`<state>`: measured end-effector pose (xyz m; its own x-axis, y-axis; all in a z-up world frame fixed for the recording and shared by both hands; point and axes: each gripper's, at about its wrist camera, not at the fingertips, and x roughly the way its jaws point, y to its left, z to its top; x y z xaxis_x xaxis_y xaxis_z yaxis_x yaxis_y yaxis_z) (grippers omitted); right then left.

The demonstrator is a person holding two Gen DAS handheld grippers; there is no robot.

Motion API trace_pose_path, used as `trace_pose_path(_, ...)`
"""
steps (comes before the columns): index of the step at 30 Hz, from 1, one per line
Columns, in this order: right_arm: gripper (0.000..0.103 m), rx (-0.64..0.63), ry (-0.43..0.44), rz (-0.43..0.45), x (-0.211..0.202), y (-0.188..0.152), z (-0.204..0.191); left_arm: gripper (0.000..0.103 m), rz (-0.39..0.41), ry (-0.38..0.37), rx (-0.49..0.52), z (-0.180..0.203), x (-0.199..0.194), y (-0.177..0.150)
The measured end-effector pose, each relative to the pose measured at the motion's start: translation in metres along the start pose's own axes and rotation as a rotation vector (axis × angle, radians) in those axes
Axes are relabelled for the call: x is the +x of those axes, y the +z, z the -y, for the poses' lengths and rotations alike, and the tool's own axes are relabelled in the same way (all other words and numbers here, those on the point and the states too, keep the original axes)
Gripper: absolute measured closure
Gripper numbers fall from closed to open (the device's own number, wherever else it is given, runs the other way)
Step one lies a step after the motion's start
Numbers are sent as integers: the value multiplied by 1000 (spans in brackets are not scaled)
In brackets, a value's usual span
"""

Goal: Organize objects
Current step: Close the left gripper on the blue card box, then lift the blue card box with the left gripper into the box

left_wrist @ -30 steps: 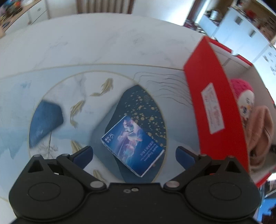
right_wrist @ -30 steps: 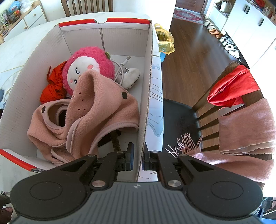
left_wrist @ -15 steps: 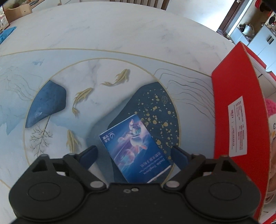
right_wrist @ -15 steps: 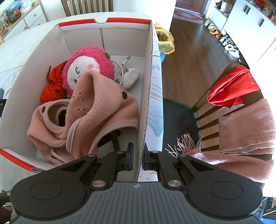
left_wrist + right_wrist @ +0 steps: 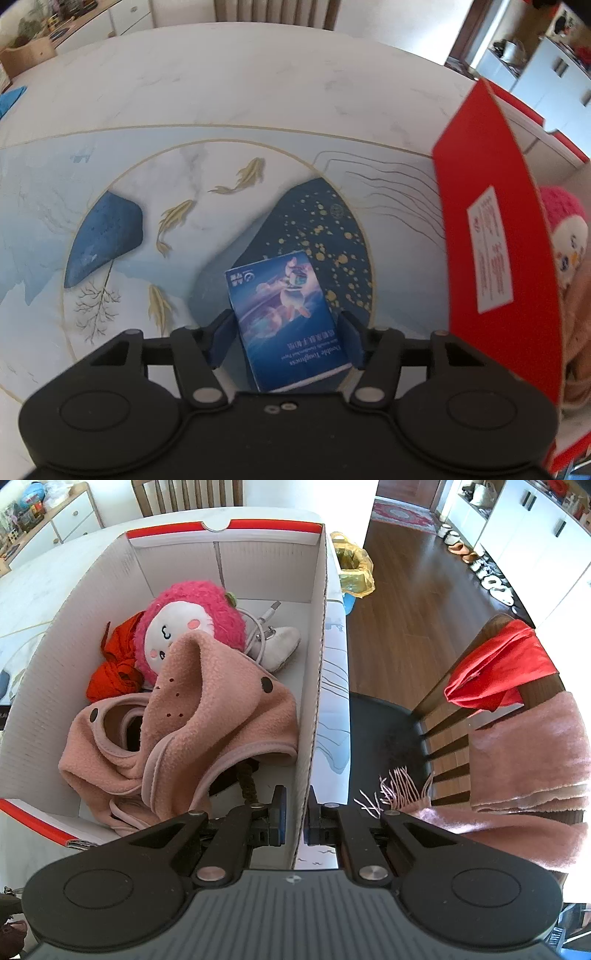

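Left tongs [image 5: 286, 341], pointed steeply down, jaws just closing about a blue tissue pack [image 5: 286, 317] that lies flat between them on the table [image 5: 221, 92]; whether the pads [image 5: 223, 334] already press its long edges cannot be told. Pack's long axis running away from the camera, tilted slightly left at the far end; printed text at the near end, reading upside down. Beneath and beyond it, the table's painted pattern: dark blue patch with gold flecks, gold fish, pale marble farther off. To the right, the red outer wall of a cardboard box [image 5: 480, 221], standing beside the pack and apart from it.

Right tongs [image 5: 295, 818], pressed together on the box's right wall [image 5: 317, 686], one finger inside, one outside. Inside the box, nearest first: pink fleece garment [image 5: 207, 731], orange cloth [image 5: 114, 675], pink plush doll [image 5: 188, 627], white cable [image 5: 258, 627]. Outside, to the right: chair [image 5: 443, 709] draped with a pink scarf [image 5: 524, 760] and a red cloth [image 5: 502, 668].
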<state>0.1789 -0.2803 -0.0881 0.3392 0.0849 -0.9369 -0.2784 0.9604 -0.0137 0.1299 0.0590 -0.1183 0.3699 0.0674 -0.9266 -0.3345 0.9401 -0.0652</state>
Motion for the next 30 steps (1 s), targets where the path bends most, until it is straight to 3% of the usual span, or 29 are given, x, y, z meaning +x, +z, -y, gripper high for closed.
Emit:
trace_pose_path(9,95,-2,4,14,2,-1,1,52,52,-65,105,13,-42,0)
trace_pose_path(21,95,-3,9,19,1,-2,-1,52,131,-159,135,30,-86,15)
trace_pose_path(30,95,-5,9,19,0,-1,-1,52,205,-229,235,75,-113,27)
